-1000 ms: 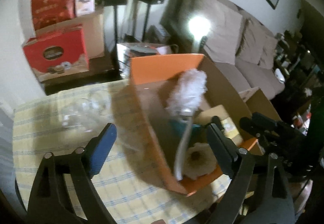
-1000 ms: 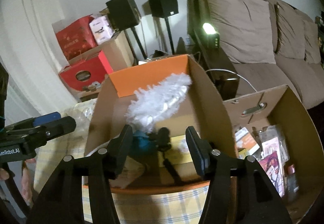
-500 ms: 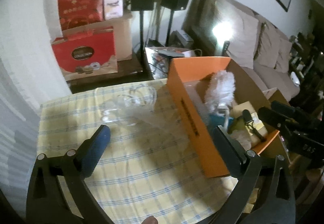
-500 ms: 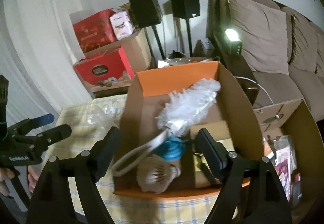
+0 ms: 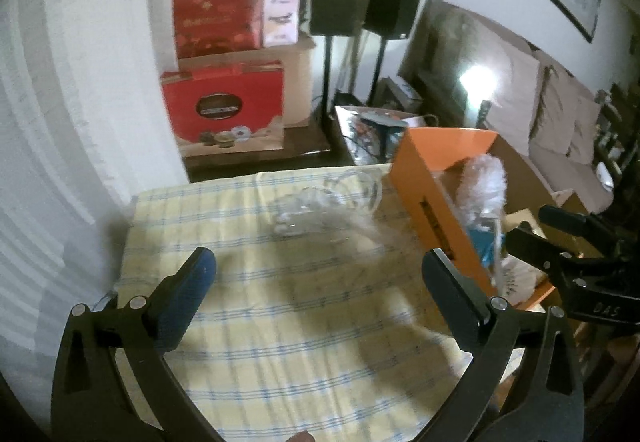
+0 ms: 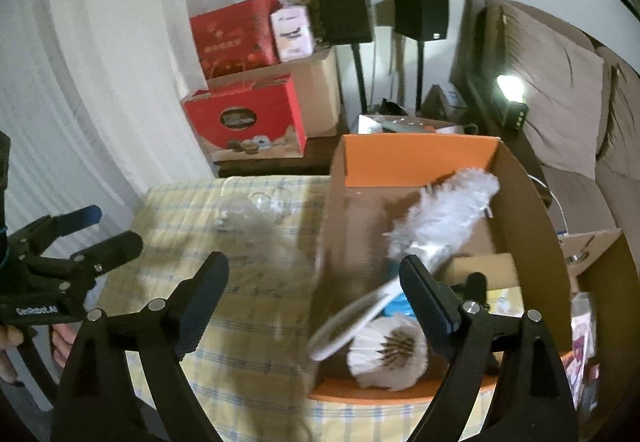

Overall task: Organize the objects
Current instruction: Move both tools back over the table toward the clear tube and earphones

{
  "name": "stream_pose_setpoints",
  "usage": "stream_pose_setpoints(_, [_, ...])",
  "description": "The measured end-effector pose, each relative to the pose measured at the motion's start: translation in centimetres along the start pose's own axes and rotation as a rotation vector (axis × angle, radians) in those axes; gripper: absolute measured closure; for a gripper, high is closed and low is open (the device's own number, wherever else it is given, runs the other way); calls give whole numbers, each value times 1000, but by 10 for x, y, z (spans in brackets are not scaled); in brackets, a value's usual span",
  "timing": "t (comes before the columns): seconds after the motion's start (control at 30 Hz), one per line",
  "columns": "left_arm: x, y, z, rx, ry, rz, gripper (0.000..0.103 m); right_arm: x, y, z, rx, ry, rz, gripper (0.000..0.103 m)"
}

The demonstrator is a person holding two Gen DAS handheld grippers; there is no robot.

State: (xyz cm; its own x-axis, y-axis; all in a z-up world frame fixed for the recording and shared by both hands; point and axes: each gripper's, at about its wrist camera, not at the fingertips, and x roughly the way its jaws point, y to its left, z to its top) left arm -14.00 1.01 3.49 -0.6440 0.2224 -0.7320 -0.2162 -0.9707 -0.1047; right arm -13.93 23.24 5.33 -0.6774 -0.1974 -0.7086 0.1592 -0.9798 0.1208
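Where the checked cloth covers the worktop, an orange cardboard box is stood at its right side, with a white duster and a shuttlecock laid inside and clear plastic packaging left beside it. The left hand-held gripper is held wide and empty over the cloth, while the jaws of the right hand-held gripper are opening, with nothing gripped.

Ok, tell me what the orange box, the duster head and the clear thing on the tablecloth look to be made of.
Orange box: cardboard, seemingly; matte orange outside, raw brown inner walls, folded flaps.
Duster head: soft white fluffy fibres, probably synthetic; its handle looks like smooth white plastic.
Clear thing: transparent and glossy with highlights, likely thin plastic, though blur leaves glass possible.
Tablecloth: woven fabric, matte, yellow with blue checks.
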Motion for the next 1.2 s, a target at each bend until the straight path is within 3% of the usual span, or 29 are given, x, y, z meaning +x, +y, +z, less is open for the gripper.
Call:
stream_pose_setpoints(0.4, [16,50,-15,-97,33,4,0,36,39,-3,-60,50,31,14])
stream_pose_setpoints(0.67, [32,69,-24,-131,45,11,0,73,58,-6,-122,89,0,15])
stream_pose_setpoints(1.2, [74,84,-38,-171,106,18,1,139,78,-16,-214,184,-55,33])
